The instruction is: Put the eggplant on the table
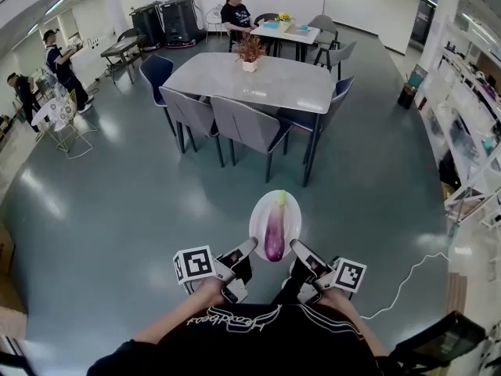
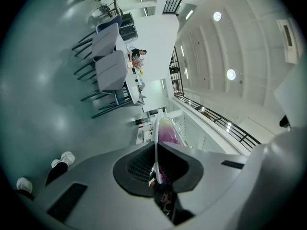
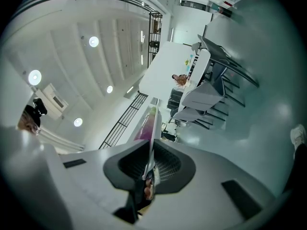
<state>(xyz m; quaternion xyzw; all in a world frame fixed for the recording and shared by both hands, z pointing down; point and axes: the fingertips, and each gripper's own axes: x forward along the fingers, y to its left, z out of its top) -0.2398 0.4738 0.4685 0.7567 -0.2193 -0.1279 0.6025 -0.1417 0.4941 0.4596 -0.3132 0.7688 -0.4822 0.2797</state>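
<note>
Right hand-held gripper (image 3: 150,154): jaws clamped on rim of plate (image 3: 156,122), seen edge-on. Purple eggplant (image 3: 144,131) lies on plate. Beyond: table (image 3: 165,68), grey chairs (image 3: 201,93).

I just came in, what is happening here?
A person carries a plate with a purple eggplant lying on it. The left gripper and the right gripper each clamp the plate's near rim, one at each side. The grey table with chairs stands ahead, across the floor, so the eggplant is not yet on it.
</note>
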